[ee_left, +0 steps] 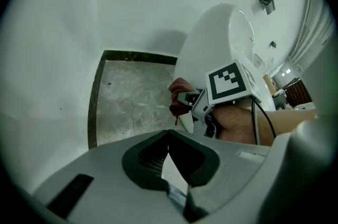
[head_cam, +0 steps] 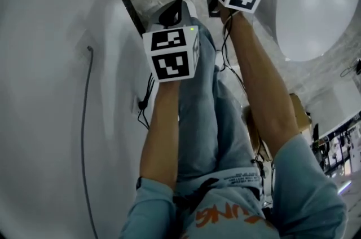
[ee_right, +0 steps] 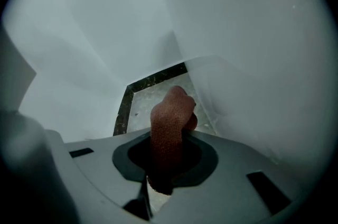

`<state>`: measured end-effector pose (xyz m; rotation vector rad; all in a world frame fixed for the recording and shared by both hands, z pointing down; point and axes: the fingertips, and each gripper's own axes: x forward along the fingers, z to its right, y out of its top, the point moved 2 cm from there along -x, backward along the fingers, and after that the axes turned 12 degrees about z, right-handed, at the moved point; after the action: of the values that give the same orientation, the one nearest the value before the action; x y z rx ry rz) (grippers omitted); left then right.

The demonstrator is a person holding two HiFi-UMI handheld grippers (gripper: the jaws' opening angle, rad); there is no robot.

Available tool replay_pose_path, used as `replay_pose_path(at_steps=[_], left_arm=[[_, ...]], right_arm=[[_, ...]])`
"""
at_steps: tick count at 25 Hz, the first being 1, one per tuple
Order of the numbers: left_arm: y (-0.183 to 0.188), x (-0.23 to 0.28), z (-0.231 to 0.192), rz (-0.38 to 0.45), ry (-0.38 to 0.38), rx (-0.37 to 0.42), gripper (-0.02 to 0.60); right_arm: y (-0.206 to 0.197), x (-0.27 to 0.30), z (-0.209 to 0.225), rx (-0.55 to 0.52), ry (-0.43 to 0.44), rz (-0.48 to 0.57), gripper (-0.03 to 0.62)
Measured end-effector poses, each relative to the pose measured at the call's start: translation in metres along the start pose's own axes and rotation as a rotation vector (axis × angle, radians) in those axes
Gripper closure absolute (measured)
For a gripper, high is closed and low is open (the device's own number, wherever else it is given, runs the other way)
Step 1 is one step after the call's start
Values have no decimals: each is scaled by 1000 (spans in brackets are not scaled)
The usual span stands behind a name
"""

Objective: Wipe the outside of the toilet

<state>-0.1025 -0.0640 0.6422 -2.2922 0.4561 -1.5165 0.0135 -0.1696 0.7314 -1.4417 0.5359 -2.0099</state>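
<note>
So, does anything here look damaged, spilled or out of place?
Nothing spilled or broken. Only a thin grey line runs down the white wall at the left; cable or crack, I cannot tell.

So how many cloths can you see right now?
1: a reddish-brown cloth clamped in the right gripper's jaws, next to the toilet's white outer wall. Others could be out of view.

Left gripper's [ee_left: 169, 167] jaws meet empty; right gripper's [ee_right: 165, 167] jaws clamp a cloth [ee_right: 170, 114].

Dim cool light, fisheye vignette, blurred near edges
</note>
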Motion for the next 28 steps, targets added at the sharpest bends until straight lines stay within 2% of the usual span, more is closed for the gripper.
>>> replay_pose_path(at_steps=[4, 8, 14, 21, 28], left_arm=[[5, 12, -1, -19, -19, -2, 581], [9, 17, -4, -28, -27, -5, 581], [4, 15, -13, -37, -20, -8, 581], [-18, 9, -7, -66, -54, 16, 581], [-36, 5, -7, -77, -38, 0, 581]], right_arm=[[-6, 17, 17, 125, -54, -3, 540], [-14, 23, 28, 154, -100, -24, 539], [-35, 13, 37, 266, -172, -31, 540], [-59, -11, 48, 289, -201, -33, 540], [-92, -39, 60, 297, -232, -68, 540]])
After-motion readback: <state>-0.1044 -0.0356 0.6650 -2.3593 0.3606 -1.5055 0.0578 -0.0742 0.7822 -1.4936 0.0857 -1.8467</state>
